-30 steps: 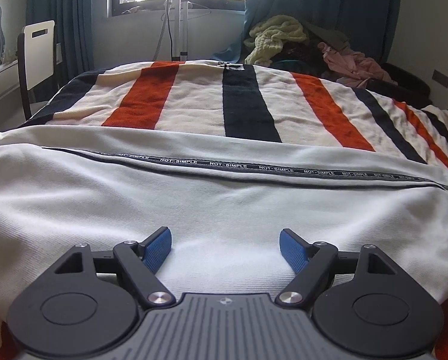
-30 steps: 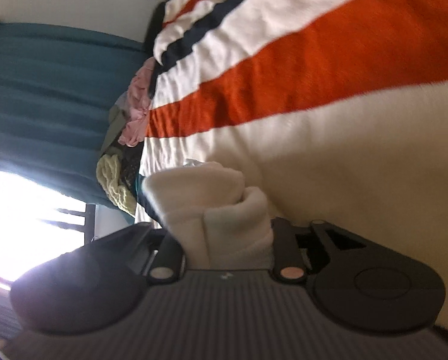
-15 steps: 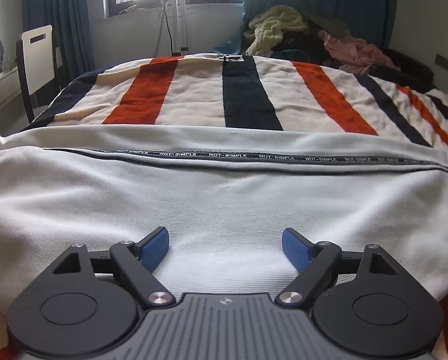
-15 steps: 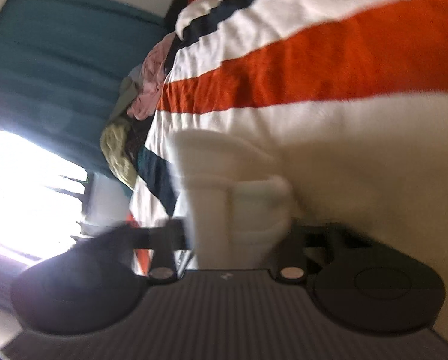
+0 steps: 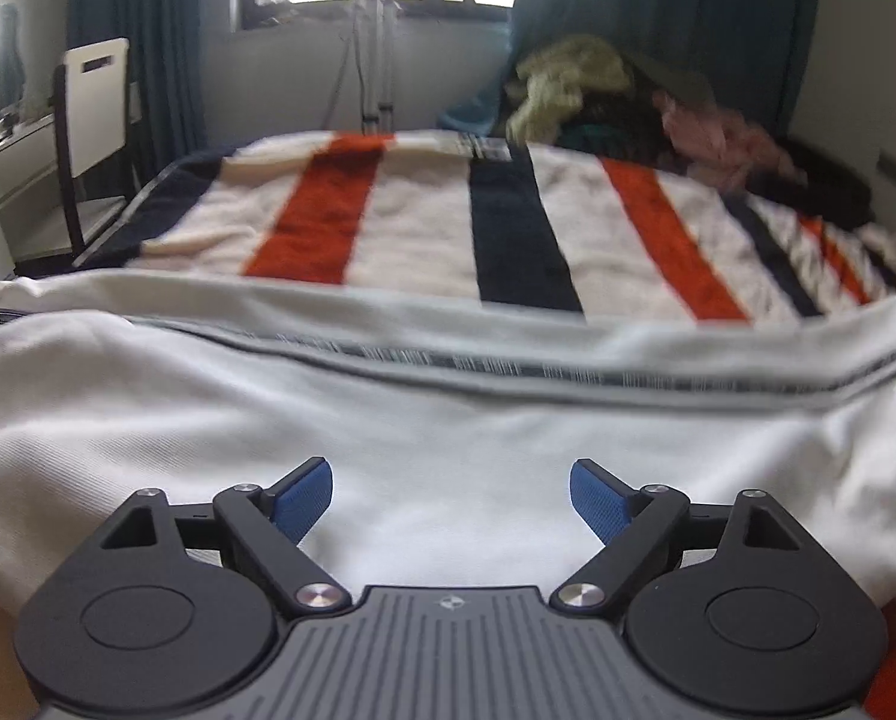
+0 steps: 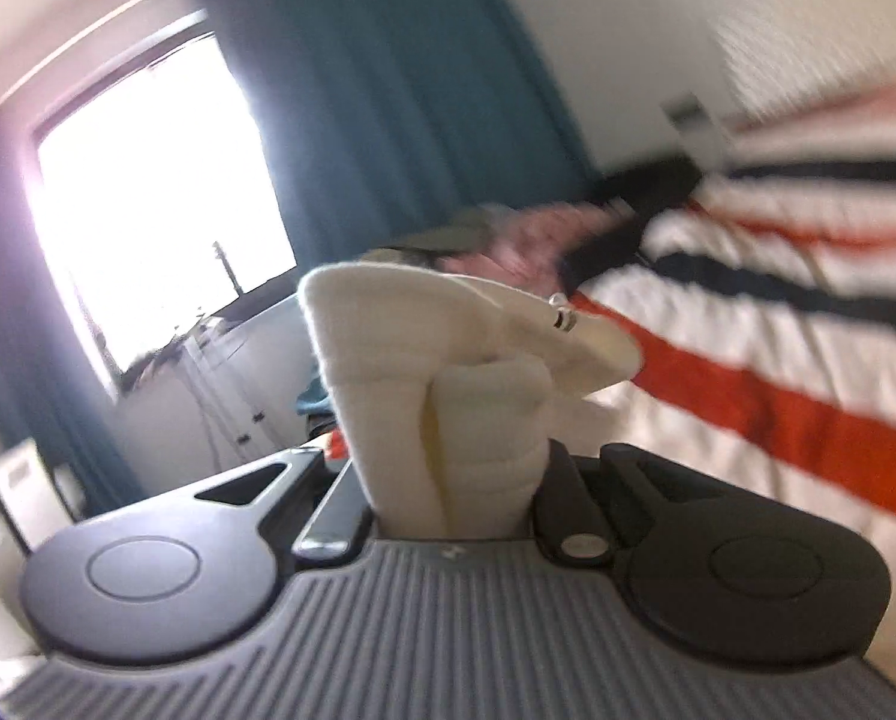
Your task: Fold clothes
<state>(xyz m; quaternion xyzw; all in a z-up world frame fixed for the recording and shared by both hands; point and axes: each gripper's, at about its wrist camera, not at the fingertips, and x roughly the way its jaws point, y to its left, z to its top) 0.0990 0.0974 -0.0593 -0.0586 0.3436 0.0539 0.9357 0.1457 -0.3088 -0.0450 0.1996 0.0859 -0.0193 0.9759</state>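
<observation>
The white knit garment with a black lettered band (image 5: 448,420) is lying across the striped bed (image 5: 418,228); the left gripper (image 5: 451,495) is hovering released above it, while the right gripper (image 6: 454,480) is gripping a bunched cream end (image 6: 448,372), likely lifting it to fold over.

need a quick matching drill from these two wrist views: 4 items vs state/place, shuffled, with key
1. left gripper
2. right gripper
3. white garment
4. clothes pile

A. heaped at the bed's far end by the curtain
B. shut on a cream fabric bunch
C. open, blue pads apart
D. spread across the striped blanket

Pairs: 1-C, 2-B, 3-D, 4-A
</observation>
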